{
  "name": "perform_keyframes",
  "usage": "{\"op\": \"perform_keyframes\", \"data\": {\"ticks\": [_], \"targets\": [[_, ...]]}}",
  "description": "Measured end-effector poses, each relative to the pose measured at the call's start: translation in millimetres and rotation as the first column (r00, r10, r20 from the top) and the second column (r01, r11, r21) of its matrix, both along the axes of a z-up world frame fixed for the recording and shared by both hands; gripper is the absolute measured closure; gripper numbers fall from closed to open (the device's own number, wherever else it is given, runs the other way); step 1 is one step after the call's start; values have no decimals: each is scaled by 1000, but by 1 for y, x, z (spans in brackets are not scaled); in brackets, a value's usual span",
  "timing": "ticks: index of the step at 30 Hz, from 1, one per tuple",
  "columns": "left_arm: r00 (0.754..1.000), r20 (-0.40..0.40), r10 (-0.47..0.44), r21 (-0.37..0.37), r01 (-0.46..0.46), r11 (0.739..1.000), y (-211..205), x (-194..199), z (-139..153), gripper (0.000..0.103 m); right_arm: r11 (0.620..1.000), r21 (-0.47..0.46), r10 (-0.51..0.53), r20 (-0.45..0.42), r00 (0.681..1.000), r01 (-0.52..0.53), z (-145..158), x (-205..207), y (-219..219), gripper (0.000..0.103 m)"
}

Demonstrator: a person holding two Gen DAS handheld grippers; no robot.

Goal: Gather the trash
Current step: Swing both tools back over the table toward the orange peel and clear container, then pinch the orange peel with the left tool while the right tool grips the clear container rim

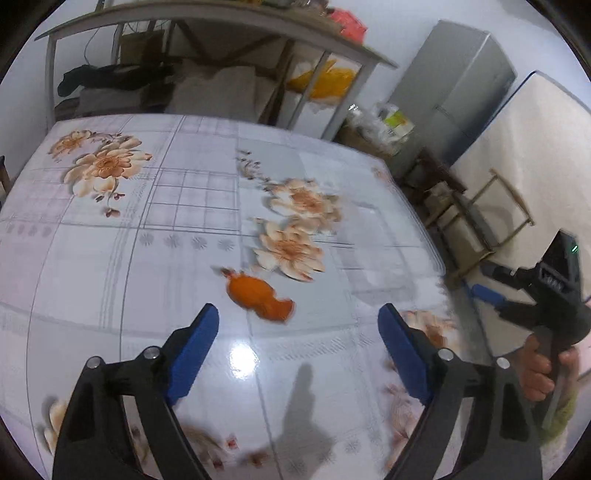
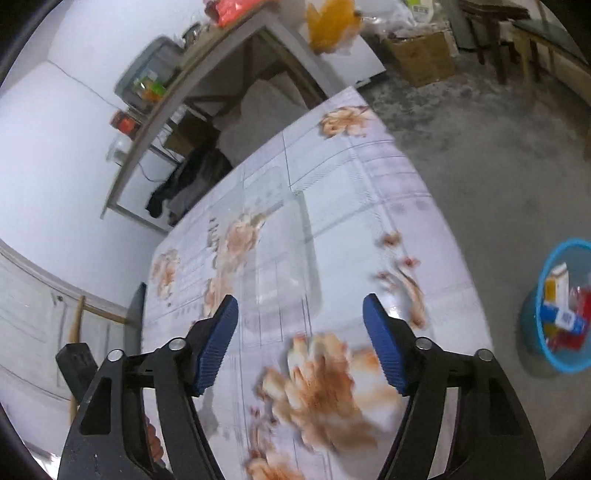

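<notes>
Left tongs (image 1: 298, 325) spread, empty; peel (image 1: 258, 293) just ahead between tips, long axis crosswise. Right tongs (image 2: 300, 315) spread, farther.

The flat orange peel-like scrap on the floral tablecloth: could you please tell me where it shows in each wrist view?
Left wrist view: the flat orange peel-like scrap lies on the floral tablecloth, just ahead of the open left gripper, nearer its left finger.
Right wrist view: not in it; the open right gripper hovers over bare cloth.
Shared landmark: the grey shelf table with the yellow bag.
</notes>
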State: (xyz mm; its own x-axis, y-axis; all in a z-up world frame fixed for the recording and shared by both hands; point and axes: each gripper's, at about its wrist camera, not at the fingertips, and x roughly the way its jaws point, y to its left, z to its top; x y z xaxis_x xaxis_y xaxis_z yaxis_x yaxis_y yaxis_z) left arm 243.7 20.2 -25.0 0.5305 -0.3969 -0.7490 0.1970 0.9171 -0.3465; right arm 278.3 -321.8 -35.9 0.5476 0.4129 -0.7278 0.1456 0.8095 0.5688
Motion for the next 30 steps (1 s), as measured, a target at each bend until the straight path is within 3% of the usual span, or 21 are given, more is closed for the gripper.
{"op": "perform_keyframes", "data": {"ticks": [4,8,11,15,23,30], "targets": [[999,-23,23,76,-21,997,-8,20,-18,32,998,-56,15,-36,999,-17,-8,33,21,49],[998,-53,39,104,-34,994,-7,32,-34,46,992,-115,45,-47,998,-50,-12,44,41,55],[999,-25,40,126,-36,991,-7,34,-35,57,985,-158,57,-64,996,-66,-16,52,53,68],[999,-20,42,130,-39,991,-3,36,-38,74,977,-196,66,-85,994,-81,-18,54,62,98],[1000,-22,-18,114,20,993,-8,19,-31,89,978,-192,69,-86,994,-85,-14,30,56,100],[977,-76,-202,80,208,975,-19,-35,-27,89,977,-174,98,-125,987,-119,-10,-33,48,100]]}}
